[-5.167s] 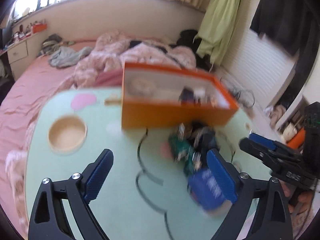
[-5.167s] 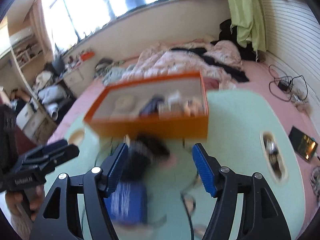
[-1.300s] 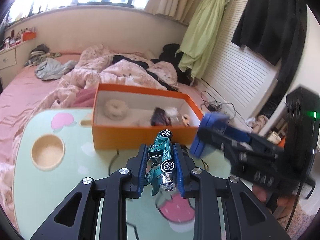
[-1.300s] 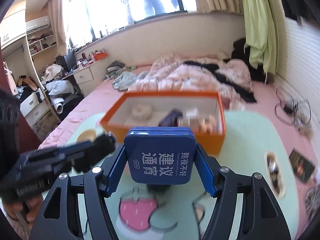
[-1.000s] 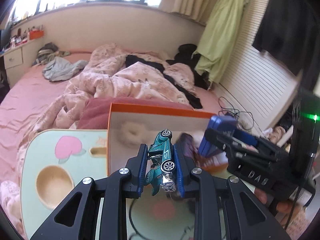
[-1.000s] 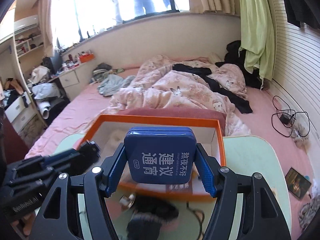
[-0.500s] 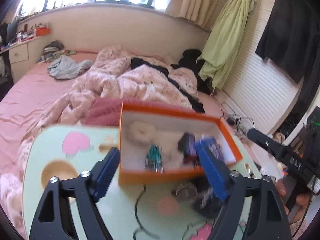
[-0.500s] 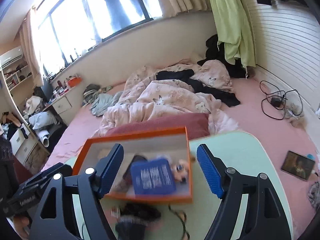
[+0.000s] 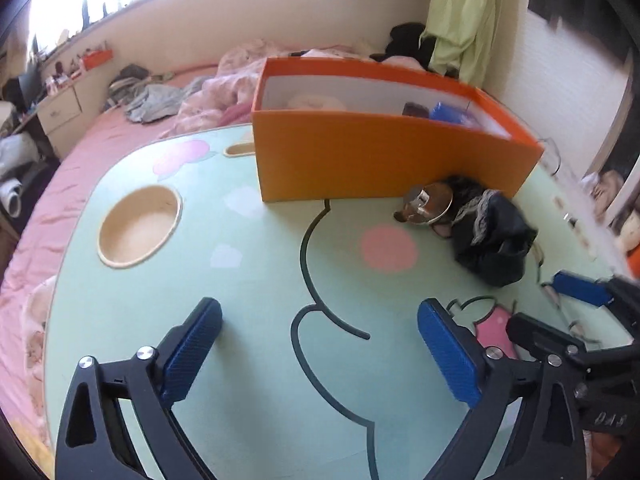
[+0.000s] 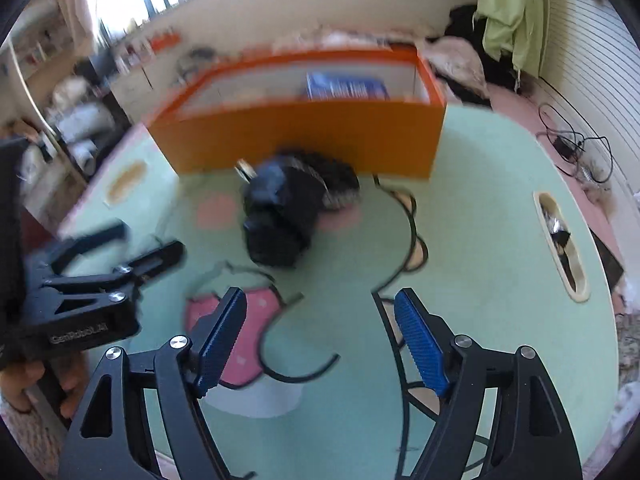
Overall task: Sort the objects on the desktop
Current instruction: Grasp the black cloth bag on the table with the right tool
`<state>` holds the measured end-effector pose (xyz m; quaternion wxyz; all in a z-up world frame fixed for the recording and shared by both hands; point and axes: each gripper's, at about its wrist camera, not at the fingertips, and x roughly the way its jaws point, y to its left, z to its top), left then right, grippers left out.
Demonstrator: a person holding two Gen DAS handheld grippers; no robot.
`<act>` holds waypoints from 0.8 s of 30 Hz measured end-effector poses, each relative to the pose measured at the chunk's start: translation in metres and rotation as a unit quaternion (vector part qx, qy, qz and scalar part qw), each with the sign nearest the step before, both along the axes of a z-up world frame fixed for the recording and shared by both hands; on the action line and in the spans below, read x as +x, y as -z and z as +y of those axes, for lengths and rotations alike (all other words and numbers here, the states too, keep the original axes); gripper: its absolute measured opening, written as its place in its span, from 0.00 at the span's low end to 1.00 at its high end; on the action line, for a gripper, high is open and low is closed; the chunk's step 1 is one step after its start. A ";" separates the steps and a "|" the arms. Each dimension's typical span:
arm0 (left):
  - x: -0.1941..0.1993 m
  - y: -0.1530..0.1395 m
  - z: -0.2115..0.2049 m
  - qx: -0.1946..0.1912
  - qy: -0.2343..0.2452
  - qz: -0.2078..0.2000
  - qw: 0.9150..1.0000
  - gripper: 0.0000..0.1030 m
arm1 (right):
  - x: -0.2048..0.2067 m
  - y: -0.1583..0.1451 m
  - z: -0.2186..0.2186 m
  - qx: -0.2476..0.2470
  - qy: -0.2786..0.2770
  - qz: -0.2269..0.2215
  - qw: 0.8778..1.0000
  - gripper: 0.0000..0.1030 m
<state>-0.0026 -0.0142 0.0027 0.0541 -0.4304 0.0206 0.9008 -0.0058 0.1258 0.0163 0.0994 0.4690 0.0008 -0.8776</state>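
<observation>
An orange box stands at the far side of the mint-green table; it also shows in the right wrist view. A blue tin lies inside it, and its top edge peeks out in the left wrist view. A black lacy cloth and a shiny metal object lie in front of the box. The cloth shows blurred in the right wrist view. My left gripper is open and empty above the table. My right gripper is open and empty, short of the cloth.
A round wooden recess sits in the table's left part. An oval slot with small items is at the table's right edge. A bed with pink bedding lies beyond the table. Cables lie on the floor at right.
Both grippers opened and let go: the toy car and the blue tin went into the orange box. Both have since pulled back and dropped low over the table.
</observation>
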 end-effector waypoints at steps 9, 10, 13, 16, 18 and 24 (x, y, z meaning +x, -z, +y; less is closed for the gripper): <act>0.002 0.000 -0.009 0.028 0.004 0.007 1.000 0.99 | -0.001 0.019 -0.008 0.040 -0.027 -0.007 0.999 1.00; 0.002 0.000 -0.009 0.030 0.004 0.008 1.000 0.99 | 0.000 0.019 -0.008 0.040 -0.027 -0.006 0.999 1.00; 0.002 0.000 -0.010 0.036 0.004 0.012 0.999 0.99 | -0.001 0.013 -0.008 0.041 -0.027 -0.004 0.999 1.00; 0.004 0.002 -0.015 0.054 0.002 0.019 0.998 0.99 | 0.000 0.011 -0.011 0.046 -0.024 -0.001 0.999 1.00; 0.002 0.002 -0.016 0.057 -0.001 0.019 0.998 0.99 | -0.002 0.009 -0.015 0.051 -0.019 0.000 0.999 1.00; 0.001 0.003 -0.009 0.032 -0.002 0.013 0.999 0.99 | -0.004 0.007 -0.012 0.049 -0.017 -0.001 0.999 1.00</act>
